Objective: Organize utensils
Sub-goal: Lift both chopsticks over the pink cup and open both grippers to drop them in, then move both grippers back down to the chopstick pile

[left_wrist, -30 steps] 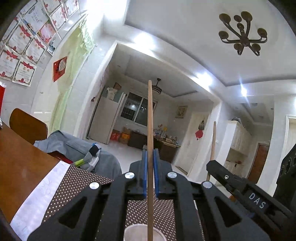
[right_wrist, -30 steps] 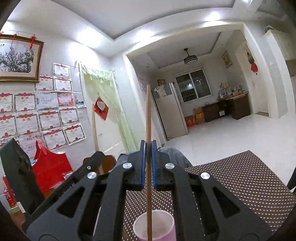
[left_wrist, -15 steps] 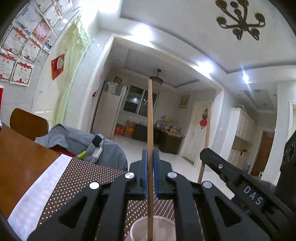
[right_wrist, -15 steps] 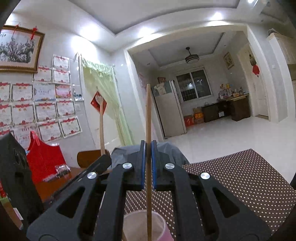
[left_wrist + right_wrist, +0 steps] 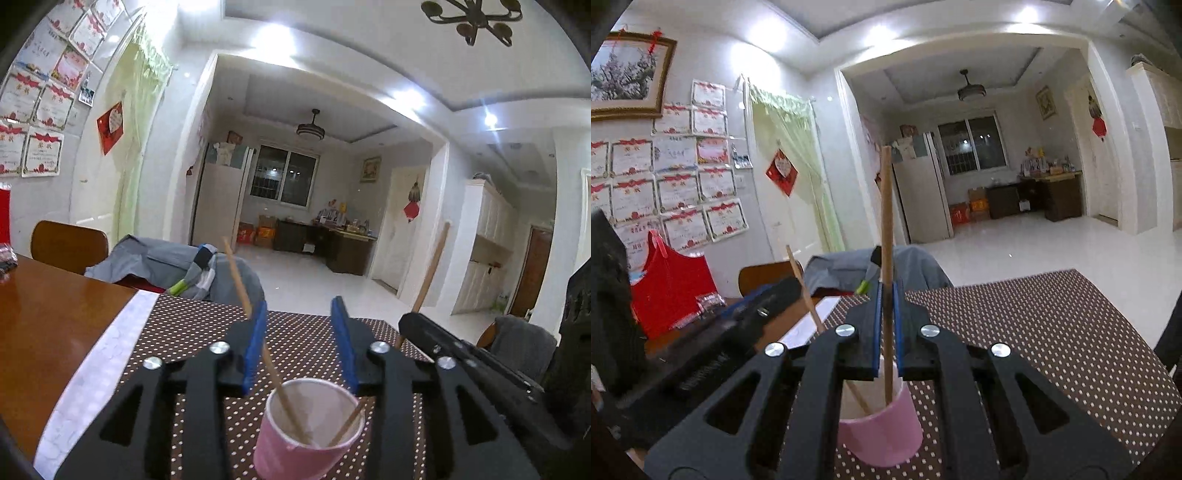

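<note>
The dotted mat lies bare from 10 to 2 o'clock beyond the cup. Two chopsticks stand in the cup. The left gripper, clamped a second ago, is opening; its chopstick leans free. The right gripper pinches the other chopstick upright.

Both grippers side by side, pointing forward just below level.
The left gripper has its blue-padded jaws opening, a chopstick leaning free against the left pad; the right gripper, just to its right, is clamped on an upright chopstick.
</note>
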The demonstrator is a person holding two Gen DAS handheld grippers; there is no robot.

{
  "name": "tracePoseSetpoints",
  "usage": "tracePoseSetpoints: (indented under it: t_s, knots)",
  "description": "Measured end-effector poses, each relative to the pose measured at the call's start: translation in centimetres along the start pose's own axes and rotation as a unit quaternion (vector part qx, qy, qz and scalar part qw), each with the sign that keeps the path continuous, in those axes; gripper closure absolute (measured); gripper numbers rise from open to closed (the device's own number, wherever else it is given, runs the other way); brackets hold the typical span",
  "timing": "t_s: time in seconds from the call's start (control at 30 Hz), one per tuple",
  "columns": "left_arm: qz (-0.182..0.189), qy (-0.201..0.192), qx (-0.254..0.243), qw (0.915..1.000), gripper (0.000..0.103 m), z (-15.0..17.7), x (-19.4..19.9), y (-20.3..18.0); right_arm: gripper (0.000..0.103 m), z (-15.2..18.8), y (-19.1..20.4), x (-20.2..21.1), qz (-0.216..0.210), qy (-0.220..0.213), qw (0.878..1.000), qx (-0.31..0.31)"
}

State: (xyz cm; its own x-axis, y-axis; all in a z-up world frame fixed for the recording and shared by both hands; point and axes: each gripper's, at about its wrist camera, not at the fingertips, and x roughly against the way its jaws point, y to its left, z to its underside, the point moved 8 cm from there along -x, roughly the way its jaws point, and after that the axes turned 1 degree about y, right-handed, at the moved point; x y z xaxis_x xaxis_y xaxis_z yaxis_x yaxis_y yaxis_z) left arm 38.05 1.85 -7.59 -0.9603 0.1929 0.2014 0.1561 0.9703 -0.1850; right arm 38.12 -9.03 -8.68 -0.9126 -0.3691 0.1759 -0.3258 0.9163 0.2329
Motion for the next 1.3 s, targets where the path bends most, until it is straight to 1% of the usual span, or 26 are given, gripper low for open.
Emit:
tracePoseSetpoints:
  t_s: [0.07,0.1,0.23,0.27,0.3,0.33,0.37,0.4,0.5,0.6,0.7,0.77,0.8,0.87,0.93,0.97,1.03,1.17,1.3]
  knots:
    - [-0.010,0.006,-0.009,0.9999,0.058,0.0,0.6,-0.1,0.096,0.3,-0.2,0.2,0.005,0.006,1.000,-0.001]
    - [-0.015,0.008,-0.011,0.9998,0.054,-0.1,1.0,-0.2,0.096,0.5,-0.2,0.2,0.007,0.010,1.000,0.000]
    - [-0.034,0.010,-0.032,0.9989,0.052,-0.4,2.5,-0.7,0.093,0.3,-0.2,0.8,0.018,0.021,1.000,0.000]
    - [-0.036,0.009,-0.036,0.9987,0.052,-0.5,3.0,-0.8,0.084,0.2,-0.1,1.1,0.020,0.024,1.000,0.000]
    - [-0.037,0.010,-0.040,0.9985,0.051,-0.6,3.4,-1.0,0.067,0.2,-0.3,1.3,0.022,0.025,0.999,0.000]
    - [-0.039,0.010,-0.043,0.9982,0.051,-0.6,3.8,-1.1,0.054,0.2,-0.2,1.6,0.026,0.026,0.999,0.001]
    - [-0.045,0.010,-0.045,0.9979,0.049,-0.7,4.1,-1.0,0.052,0.0,-0.4,2.1,0.037,0.020,0.999,0.000]
    - [-0.048,0.012,-0.045,0.9978,0.048,-0.7,4.4,-1.0,0.052,0.0,-0.4,2.5,0.038,0.017,0.999,0.002]
    - [-0.051,0.016,-0.052,0.9972,0.043,-0.8,5.8,-1.2,0.052,0.2,-0.2,3.3,0.042,0.027,0.999,0.011]
    - [-0.065,0.023,-0.059,0.9959,0.043,-0.8,7.0,-1.0,0.051,0.2,-0.1,4.4,0.049,0.030,0.998,0.015]
    - [-0.074,0.040,-0.062,0.9945,0.043,-0.5,8.2,-0.5,0.049,0.1,0.0,5.6,0.056,0.034,0.998,0.023]
    - [-0.079,0.068,-0.060,0.9927,0.043,0.2,8.9,0.2,0.048,0.3,-0.2,6.4,0.060,0.044,0.997,0.024]
    - [-0.077,0.090,-0.060,0.9912,0.043,0.8,9.2,0.5,0.048,0.5,-0.2,6.8,0.061,0.051,0.997,0.025]
    - [-0.082,0.130,-0.065,0.9859,0.043,1.9,9.4,1.1,0.048,1.0,-0.3,7.4,0.065,0.064,0.995,0.028]
    - [-0.094,0.180,-0.072,0.9766,0.043,3.6,9.5,1.8,0.048,2.0,-0.3,7.9,0.066,0.085,0.994,0.031]
    - [-0.100,0.208,-0.077,0.9700,0.043,4.6,9.7,2.2,0.048,2.5,-0.4,8.0,0.066,0.096,0.993,0.032]
    - [-0.099,0.241,-0.081,0.9621,0.043,6.2,10.1,2.6,0.048,3.6,-0.4,8.1,0.065,0.119,0.990,0.035]
    - [-0.084,0.297,-0.082,0.9478,0.043,9.6,10.9,2.5,0.048,6.7,-0.4,8.3,0.062,0.177,0.981,0.043]
    - [-0.058,0.352,-0.064,0.9318,0.043,12.9,11.0,1.5,0.048,9.7,-0.3,8.7,0.050,0.235,0.970,0.035]
